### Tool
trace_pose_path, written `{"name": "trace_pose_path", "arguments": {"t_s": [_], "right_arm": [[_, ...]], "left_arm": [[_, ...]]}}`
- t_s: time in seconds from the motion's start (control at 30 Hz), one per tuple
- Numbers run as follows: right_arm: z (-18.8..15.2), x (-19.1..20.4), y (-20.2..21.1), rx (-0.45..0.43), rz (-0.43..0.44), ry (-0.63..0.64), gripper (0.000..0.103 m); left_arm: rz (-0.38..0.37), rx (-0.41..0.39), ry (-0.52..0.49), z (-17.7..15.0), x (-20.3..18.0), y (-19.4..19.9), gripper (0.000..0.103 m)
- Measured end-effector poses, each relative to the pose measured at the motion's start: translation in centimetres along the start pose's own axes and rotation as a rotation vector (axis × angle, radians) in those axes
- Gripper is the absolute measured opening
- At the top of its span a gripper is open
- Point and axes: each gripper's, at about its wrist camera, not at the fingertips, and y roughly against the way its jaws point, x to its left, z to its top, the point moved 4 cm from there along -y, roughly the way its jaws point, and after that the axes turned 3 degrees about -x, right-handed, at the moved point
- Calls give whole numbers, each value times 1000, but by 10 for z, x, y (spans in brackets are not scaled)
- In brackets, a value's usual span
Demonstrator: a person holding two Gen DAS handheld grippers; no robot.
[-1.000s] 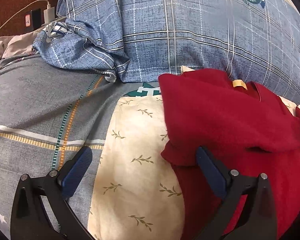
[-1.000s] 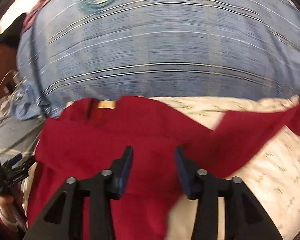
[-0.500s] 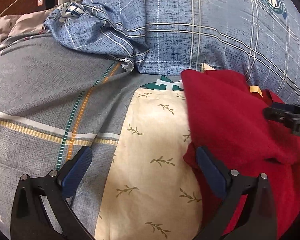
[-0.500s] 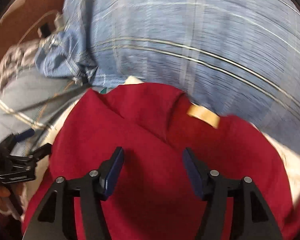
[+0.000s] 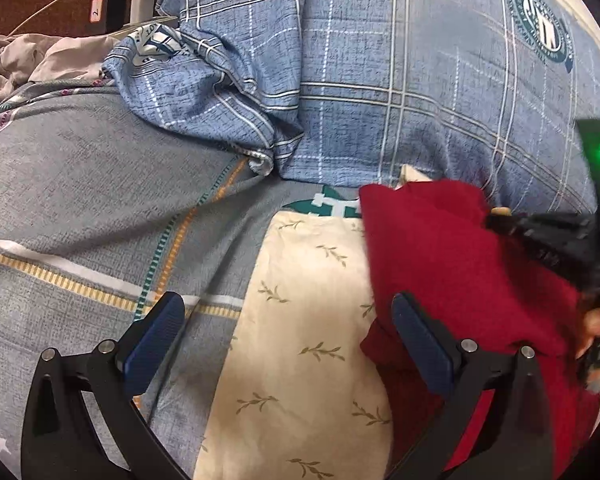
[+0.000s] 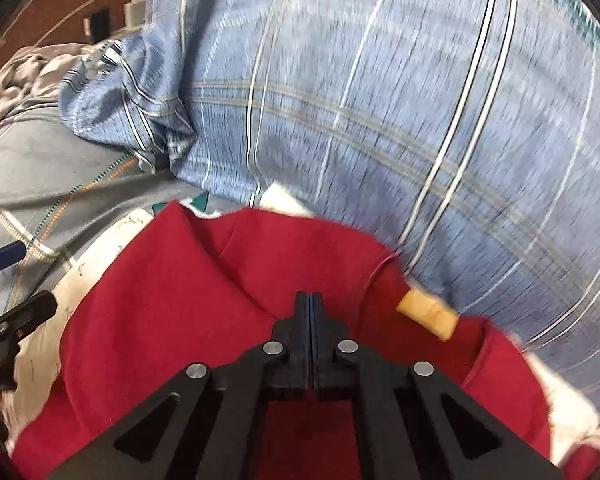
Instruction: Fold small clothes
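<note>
Jaws of right gripper (image 6: 309, 300) clamped tight together over the red garment (image 6: 172, 300), w/ cloth bunched at the tips; can't tell if any is pinched. Left gripper (image 5: 288, 334) spread wide, nothing between, one pad at the garment's edge. Garment lies on cream leaf-print cloth (image 5: 300, 340), tan tag (image 6: 428, 314) up near the blue plaid pillow (image 5: 400, 80).

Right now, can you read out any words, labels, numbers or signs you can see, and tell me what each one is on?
"2": on the small red-framed white sticker on the black device by the charger.
Round teal crest on the blue plaid cover: lettering too small to read.
Crest on the crumpled blue fold: letters distorted, unreadable.
Tan neck tag on the red garment: blurred, no readable text.
</note>
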Motion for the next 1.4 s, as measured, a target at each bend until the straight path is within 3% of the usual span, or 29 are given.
{"name": "trace_pose_path", "arguments": {"t_s": [0.1,0.17,0.23,0.4,0.53,0.57,0.6,0.63,0.67,0.83,0.9,0.97,1.1,1.27,1.33,1.4], "right_arm": [[-7,-6,16,-14,39,-60,13],[-16,-22,36,-20,47,-112,49],[-33,-46,64,-48,7,-138,57],[-92,-117,116,-8,-156,-285,58],[-134,-149,125,23,-173,-409,60],[-140,-149,120,41,-167,-412,56],[-144,-149,116,56,-162,-402,48],[-145,-147,112,68,-165,-375,15],[-142,-141,109,76,-173,-338,4],[-97,-138,142,-111,-259,-290,4],[-89,-148,142,-134,-295,-308,4],[-91,-157,127,-106,-344,-335,6],[-111,-170,88,66,-385,-401,11],[-110,-151,117,-38,-306,-500,45],[-96,-129,124,-94,-243,-488,47],[-83,-100,116,-90,-129,-457,47]], "left_arm": [[-11,-7,-10,1,-3,2,103],[-15,-7,-27,0,-7,3,103],[-27,-4,-45,-2,-12,4,103],[-46,-17,-103,-7,-26,7,103],[-54,9,-140,-10,-38,7,103],[-59,19,-134,-9,-41,8,103],[-64,21,-129,-6,-44,10,103],[-59,16,-127,-3,-47,11,103],[-47,5,-123,3,-50,12,103],[12,-36,-94,8,-48,0,103],[49,4,-102,0,-43,-14,103],[27,85,-80,-6,-37,-31,103],[11,91,-11,-4,-28,-33,103],[25,96,-20,-7,-30,-33,103],[32,88,-39,-8,-33,-32,103],[37,83,-45,-8,-34,-31,103]]}}
